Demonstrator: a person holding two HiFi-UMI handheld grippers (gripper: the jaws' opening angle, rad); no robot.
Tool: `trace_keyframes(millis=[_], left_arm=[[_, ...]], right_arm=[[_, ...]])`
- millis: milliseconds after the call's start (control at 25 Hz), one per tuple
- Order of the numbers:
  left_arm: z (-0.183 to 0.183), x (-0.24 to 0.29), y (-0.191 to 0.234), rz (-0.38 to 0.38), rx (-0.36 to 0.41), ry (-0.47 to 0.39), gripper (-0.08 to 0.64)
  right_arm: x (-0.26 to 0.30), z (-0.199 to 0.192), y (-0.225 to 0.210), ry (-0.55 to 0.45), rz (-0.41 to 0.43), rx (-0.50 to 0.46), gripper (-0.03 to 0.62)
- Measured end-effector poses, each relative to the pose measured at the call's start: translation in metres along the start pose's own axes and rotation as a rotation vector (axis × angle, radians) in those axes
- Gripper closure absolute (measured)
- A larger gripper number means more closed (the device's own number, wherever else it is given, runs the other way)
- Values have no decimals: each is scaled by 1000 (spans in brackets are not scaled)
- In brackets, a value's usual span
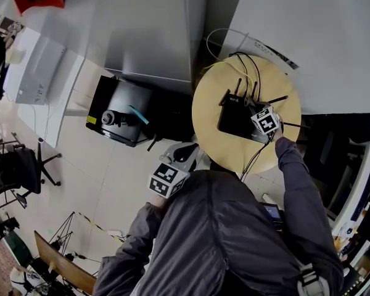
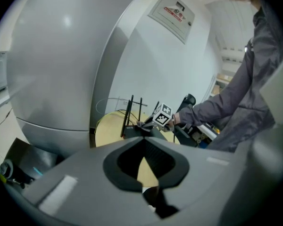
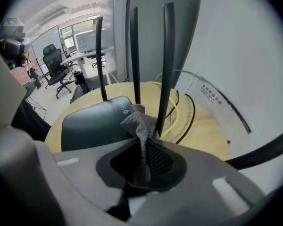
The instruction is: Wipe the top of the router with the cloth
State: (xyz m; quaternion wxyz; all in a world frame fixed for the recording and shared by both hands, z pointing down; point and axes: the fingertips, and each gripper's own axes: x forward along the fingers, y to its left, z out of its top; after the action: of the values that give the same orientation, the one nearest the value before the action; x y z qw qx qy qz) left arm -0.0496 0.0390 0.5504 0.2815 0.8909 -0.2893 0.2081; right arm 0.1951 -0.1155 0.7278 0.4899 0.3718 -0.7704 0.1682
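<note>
A black router [image 1: 236, 117] with upright antennas [image 3: 134, 55] stands on a round wooden table [image 1: 216, 128]. My right gripper [image 1: 256, 115] is over the router's right end, shut on a grey cloth [image 3: 140, 126]. The cloth's free end lies on the router's dark top [image 3: 89, 124], beside the antennas. My left gripper [image 1: 182, 155] is held off the table's near-left edge, close to the person's body. Its jaws meet with nothing between them. From the left gripper view the router [image 2: 132, 130] and the right gripper [image 2: 148, 123] show across the table.
Yellow and black cables [image 3: 181, 112] curl over the table behind the router. A black case [image 1: 124, 111] sits on the floor left of the table, under a grey cabinet [image 1: 154, 29]. A white wall [image 1: 320, 36] is behind the table. An office chair [image 1: 21, 168] stands far left.
</note>
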Motion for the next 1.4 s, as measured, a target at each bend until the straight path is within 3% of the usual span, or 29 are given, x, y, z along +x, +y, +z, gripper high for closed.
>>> trace_keyframes(millis=[280, 960, 1240, 1400], left_arm=[[6, 8, 1, -54, 32, 12, 560], [18, 23, -7, -192, 112, 29, 560], [24, 31, -12, -185, 119, 23, 560], [26, 28, -6, -142, 102, 14, 560]], right_arm=[[-7, -10, 32, -3, 54, -4, 565], [-35, -47, 116, -19, 76, 44, 565], [-39, -47, 119, -9, 122, -5, 564], [-43, -30, 78, -80, 78, 63, 565]])
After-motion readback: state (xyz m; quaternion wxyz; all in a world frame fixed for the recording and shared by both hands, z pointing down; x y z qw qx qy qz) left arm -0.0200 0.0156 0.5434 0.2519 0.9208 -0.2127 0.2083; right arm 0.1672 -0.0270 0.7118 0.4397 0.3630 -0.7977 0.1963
